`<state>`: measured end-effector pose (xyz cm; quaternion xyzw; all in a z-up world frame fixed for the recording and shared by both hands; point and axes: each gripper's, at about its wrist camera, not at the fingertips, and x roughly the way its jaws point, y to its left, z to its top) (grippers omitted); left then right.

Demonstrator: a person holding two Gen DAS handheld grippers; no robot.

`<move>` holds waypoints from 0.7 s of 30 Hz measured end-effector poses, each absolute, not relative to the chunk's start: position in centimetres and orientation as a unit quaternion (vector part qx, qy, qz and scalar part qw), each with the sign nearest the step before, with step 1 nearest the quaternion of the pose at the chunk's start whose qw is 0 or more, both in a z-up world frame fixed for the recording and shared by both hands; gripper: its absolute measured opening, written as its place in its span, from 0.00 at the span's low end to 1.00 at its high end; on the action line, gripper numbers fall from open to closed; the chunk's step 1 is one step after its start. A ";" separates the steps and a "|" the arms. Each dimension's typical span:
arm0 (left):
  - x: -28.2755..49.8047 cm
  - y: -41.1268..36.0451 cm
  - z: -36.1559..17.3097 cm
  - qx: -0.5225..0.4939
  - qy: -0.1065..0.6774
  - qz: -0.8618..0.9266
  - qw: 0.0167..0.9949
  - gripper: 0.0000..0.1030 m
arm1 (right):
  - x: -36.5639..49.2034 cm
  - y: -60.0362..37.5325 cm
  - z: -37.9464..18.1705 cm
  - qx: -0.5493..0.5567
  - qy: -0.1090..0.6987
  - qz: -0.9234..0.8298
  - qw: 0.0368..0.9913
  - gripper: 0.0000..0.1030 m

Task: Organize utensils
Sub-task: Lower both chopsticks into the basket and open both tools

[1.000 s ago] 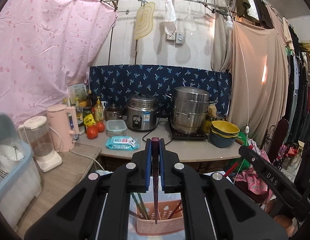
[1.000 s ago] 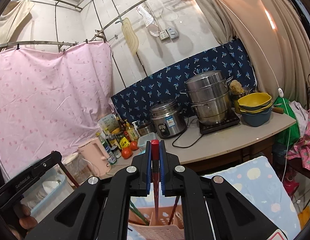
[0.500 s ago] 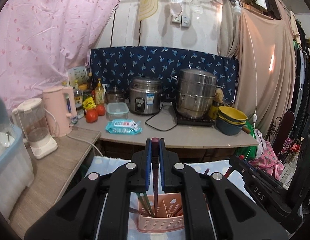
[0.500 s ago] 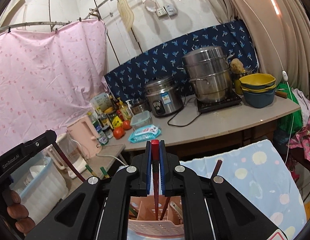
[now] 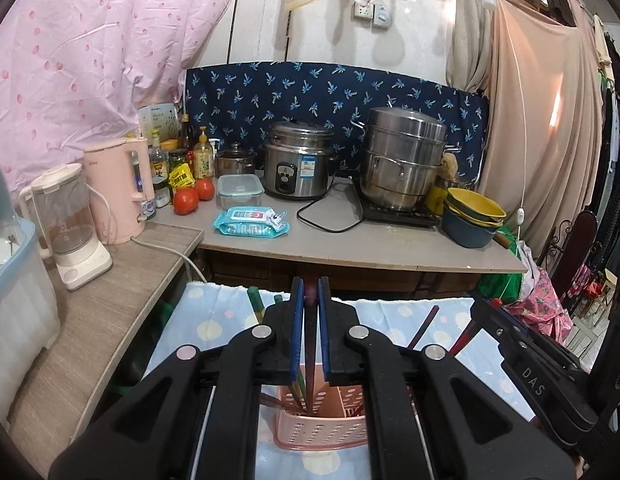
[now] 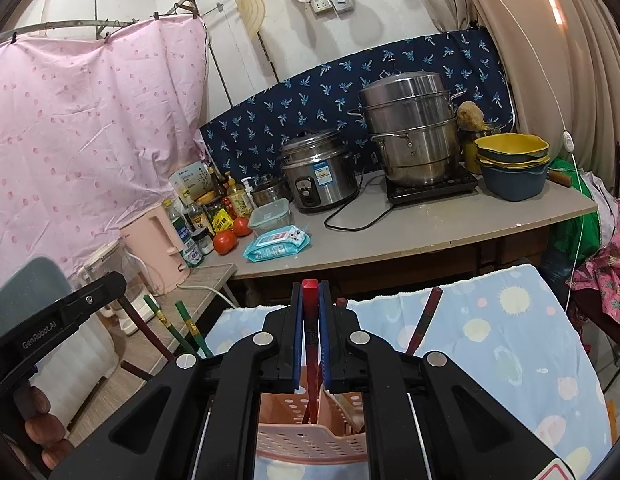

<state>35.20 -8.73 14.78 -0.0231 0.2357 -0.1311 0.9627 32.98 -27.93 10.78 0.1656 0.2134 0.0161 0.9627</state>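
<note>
My left tool (image 5: 308, 300) is clamped narrow on a dark maroon chopstick (image 5: 310, 344), whose lower end dips into the pink perforated basket (image 5: 322, 434) on the blue patterned cloth (image 5: 213, 320). Green chopsticks (image 5: 254, 299) lean in the basket's left part. My right tool (image 6: 310, 304) is clamped narrow on a red chopstick (image 6: 310, 292), hanging down into the same basket (image 6: 310, 442). Behind is the grey surface (image 6: 430, 232) with pots.

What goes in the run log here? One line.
left tool: shut on dark chopstick | right tool: shut on red chopstick | both over pink utensil basket
</note>
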 end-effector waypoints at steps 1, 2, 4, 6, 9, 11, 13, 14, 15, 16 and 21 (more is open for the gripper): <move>35.2 -8.7 14.6 -0.023 0.237 -0.130 0.963 0.07 | 32.9 -27.9 10.7 0.165 0.213 0.014 0.963 0.07; 35.1 -8.7 14.6 -0.024 0.237 -0.127 0.963 0.07 | 32.8 -27.9 10.7 0.165 0.211 0.011 0.963 0.10; 35.1 -8.7 14.5 -0.023 0.238 -0.125 0.963 0.08 | 32.7 -27.9 10.6 0.164 0.209 0.006 0.964 0.19; 35.2 -8.6 14.3 -0.024 0.241 -0.118 0.963 0.24 | 32.6 -28.0 10.5 0.164 0.210 0.006 0.964 0.20; 35.1 -8.3 14.2 -0.026 0.237 -0.107 0.965 0.37 | 32.4 -27.9 10.4 0.159 0.212 0.004 0.964 0.21; 35.1 -8.2 14.1 -0.026 0.239 -0.107 0.965 0.37 | 32.1 -27.9 10.4 0.157 0.211 0.003 0.965 0.26; 35.0 -8.1 14.0 -0.026 0.242 -0.106 0.964 0.37 | 31.9 -27.8 10.5 0.156 0.208 0.002 0.966 0.26; 35.0 -8.0 13.9 -0.026 0.242 -0.106 0.964 0.37 | 31.7 -27.7 10.4 0.155 0.208 0.002 0.966 0.27; 34.9 -8.0 13.8 -0.025 0.243 -0.105 0.964 0.37 | 31.6 -27.7 10.4 0.155 0.208 0.002 0.966 0.27; 34.8 -7.9 13.8 -0.026 0.244 -0.105 0.964 0.37 | 31.5 -27.6 10.4 0.154 0.208 0.002 0.966 0.27; 34.3 -7.8 13.7 -0.022 0.244 -0.105 0.964 0.37 | 30.7 -27.3 10.7 0.150 0.207 0.003 0.967 0.27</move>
